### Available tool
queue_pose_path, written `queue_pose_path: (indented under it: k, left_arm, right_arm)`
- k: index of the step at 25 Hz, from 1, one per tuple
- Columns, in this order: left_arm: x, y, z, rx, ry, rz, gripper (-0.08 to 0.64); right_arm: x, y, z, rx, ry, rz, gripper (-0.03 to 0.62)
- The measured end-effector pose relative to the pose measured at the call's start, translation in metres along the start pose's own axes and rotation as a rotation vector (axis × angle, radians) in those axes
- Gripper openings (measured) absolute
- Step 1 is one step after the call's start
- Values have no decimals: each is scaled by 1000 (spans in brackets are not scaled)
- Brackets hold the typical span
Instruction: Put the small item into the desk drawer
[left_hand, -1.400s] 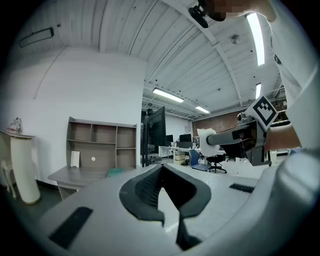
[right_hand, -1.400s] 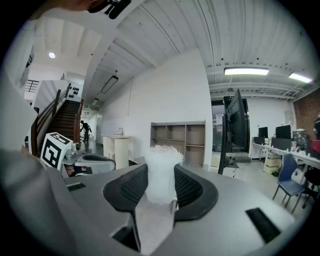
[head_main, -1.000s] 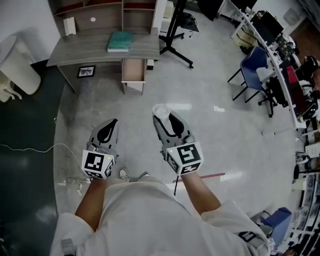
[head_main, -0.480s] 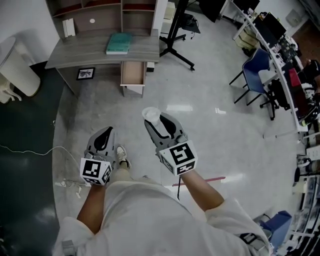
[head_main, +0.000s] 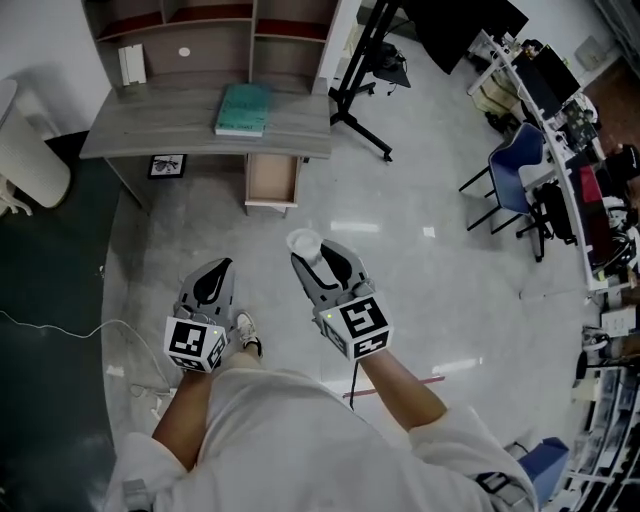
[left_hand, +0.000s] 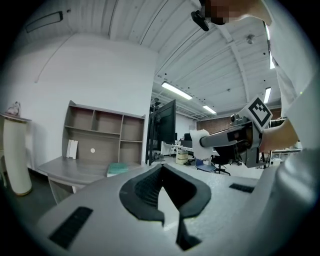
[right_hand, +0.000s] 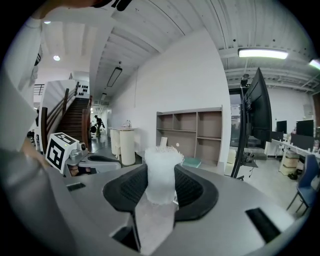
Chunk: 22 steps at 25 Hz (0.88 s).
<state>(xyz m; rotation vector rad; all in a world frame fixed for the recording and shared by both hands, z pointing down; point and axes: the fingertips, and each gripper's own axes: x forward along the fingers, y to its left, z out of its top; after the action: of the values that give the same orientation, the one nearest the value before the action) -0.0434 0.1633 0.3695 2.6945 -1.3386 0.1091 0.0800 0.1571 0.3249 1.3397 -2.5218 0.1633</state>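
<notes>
Floor (head_main: 420, 270): pale and shiny; it runs from the desk out to the right and toward the person.
Desk (head_main: 180, 128): grey wood top, at the far side of the room, against the wall.
Shelf (head_main: 200, 40): open compartments, stands on the back part of the desk.
Person (head_main: 290, 440): in light clothes, well in front of the desk, facing it; one gripper in each hand.
Stand (head_main: 360, 90): black, on the floor just right of the desk.
Chair (head_main: 515, 165): blue, far to the right of the desk.
Column (head_main: 30, 150): white and round, on the floor left of the desk.
Drawer (head_main: 272, 180): under the right part of the desk, pulled out toward the person; its wooden inside shows.
Book (head_main: 243, 108): teal, lies flat on the desk top, above the drawer.
Left gripper (head_main: 222, 264): over the floor, well in front of the desk. In the left gripper view (left_hand: 162, 172) its jaws meet at the tips, with nothing between them.
Right gripper (head_main: 318, 262): also well in front of the desk, roughly in line with the drawer. In the right gripper view (right_hand: 160, 187) its jaws stand rather wide and press on the item from both sides.
Item (head_main: 303, 242): white, half clear, cup-shaped with a frilled top edge (right_hand: 161, 162). It stands upright in the right gripper, well apart from the drawer.
Frame (head_main: 167, 165): small and dark, on the floor under the desk, left of the drawer.
</notes>
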Motion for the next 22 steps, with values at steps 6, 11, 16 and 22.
queue_pose_path:
  k: [6, 11, 16, 22]
  left_arm:
    - [55, 62, 6, -25, 33, -71, 6]
    - [83, 99, -1, -49, 58, -137, 6]
    - [104, 113, 4, -44, 60, -157, 6]
    - [135, 108, 16, -27, 51, -181, 6]
  right_arm:
    - [83, -15, 9, 26, 52, -4, 155]
    - [128, -26, 13, 6, 92, -25, 155]
    - [137, -48, 13, 43, 104, -76, 155]
    - [152, -75, 29, 32, 74, -77, 155]
